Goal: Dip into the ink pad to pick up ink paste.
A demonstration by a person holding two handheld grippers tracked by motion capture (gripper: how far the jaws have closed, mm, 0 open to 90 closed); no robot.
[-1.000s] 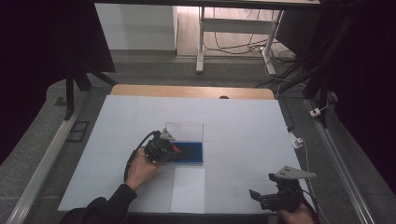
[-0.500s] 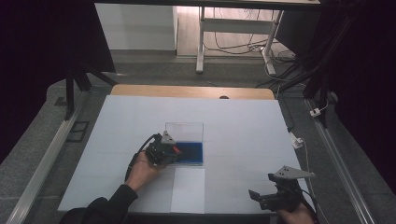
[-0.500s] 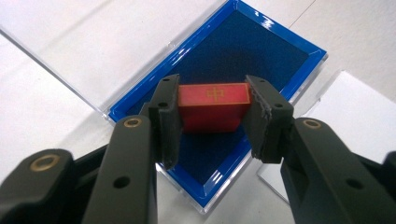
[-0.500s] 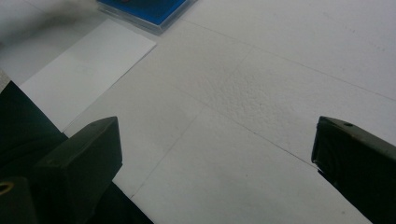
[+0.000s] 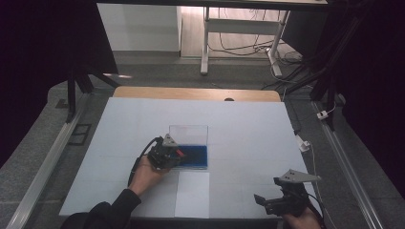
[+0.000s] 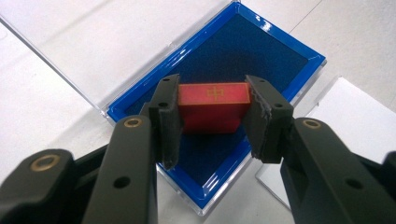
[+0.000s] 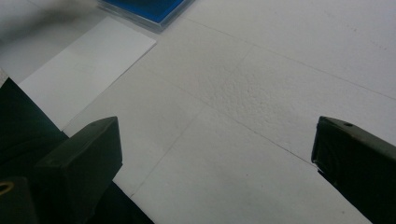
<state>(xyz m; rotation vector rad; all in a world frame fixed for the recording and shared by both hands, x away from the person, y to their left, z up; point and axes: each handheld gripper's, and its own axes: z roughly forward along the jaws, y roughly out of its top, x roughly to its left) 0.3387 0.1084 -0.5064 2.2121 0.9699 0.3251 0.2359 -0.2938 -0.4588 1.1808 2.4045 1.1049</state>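
Over the blue-lined tray [image 6: 280, 51] near the middle of the white table [image 5: 239, 124], we see the left gripper [image 6: 213, 111] pinching a small red block [image 6: 213, 106] with a gold mark on its top face, one pad [image 6: 169, 116] pressed to each end. We cannot tell whether the block touches the lining. A white sheet [image 5: 192, 193] lies just beside the tray. Our right gripper [image 5: 271, 202] sits well apart at the table's near right corner, jaws spread wide over bare surface
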